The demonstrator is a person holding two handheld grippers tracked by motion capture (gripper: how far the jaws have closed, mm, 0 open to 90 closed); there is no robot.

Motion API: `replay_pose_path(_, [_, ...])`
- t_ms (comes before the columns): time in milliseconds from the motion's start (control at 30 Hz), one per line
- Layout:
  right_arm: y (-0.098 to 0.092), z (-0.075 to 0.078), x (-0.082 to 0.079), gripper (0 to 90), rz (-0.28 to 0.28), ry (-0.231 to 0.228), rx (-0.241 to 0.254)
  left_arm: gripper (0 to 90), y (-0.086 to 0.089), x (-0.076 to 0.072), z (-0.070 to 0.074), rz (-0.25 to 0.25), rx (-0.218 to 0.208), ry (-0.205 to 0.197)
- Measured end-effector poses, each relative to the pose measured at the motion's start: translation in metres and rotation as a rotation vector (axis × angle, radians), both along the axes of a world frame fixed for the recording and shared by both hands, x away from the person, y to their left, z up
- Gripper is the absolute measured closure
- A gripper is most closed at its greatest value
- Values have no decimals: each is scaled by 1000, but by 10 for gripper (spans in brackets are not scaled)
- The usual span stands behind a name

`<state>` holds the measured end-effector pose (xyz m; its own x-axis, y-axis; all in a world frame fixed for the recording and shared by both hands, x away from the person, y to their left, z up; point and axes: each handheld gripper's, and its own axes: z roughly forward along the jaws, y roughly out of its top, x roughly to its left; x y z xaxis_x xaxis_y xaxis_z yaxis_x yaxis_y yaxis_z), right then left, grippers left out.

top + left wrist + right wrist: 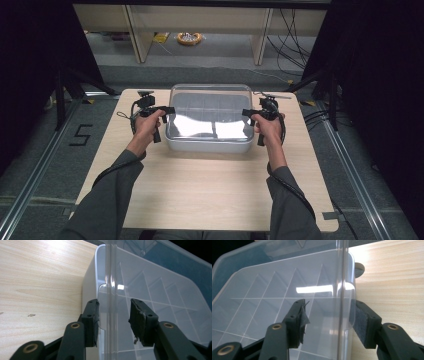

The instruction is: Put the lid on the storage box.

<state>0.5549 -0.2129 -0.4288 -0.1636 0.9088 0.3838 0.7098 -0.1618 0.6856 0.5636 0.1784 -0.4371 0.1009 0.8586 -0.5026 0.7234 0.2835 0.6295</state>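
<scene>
Left gripper [113, 315] has its jaws straddling the left lid rim of the clear box [210, 117], apparently clamped; right gripper [327, 320] straddles the right rim, inner pad not visibly touching. Box sits mid-table [200, 185]; symmetric holds suit lifting the lid evenly.

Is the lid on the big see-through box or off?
On. The clear lid lies flat across the box, and both gripper views show its edge sitting over the box's rim.
</scene>
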Motion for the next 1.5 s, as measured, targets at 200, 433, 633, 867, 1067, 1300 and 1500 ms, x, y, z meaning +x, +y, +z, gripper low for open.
replay_pose_path(200, [-2,9,-2,547,-7,-9,21,602,2,-2,7,5,-17,0])
replay_pose_path(433, [-6,17,-5,546,-11,-23,18,606,-2,-5,21,-6,4,-6])
replay_pose_path(633, [-2,22,-11,545,-47,59,104,613,0,-6,32,-7,24,-11])
replay_pose_path(867, [-1,13,-7,538,-44,56,72,611,1,-4,20,-12,27,20])
replay_pose_path(1067, [0,4,-5,525,-45,80,55,604,0,-1,11,0,28,37])
replay_pose_path(1300, [-3,-3,-4,524,-50,70,56,596,-2,1,0,-10,25,52])
replay_pose_path(1500, [0,-9,-4,513,-69,98,72,581,-3,2,-8,-12,26,55])
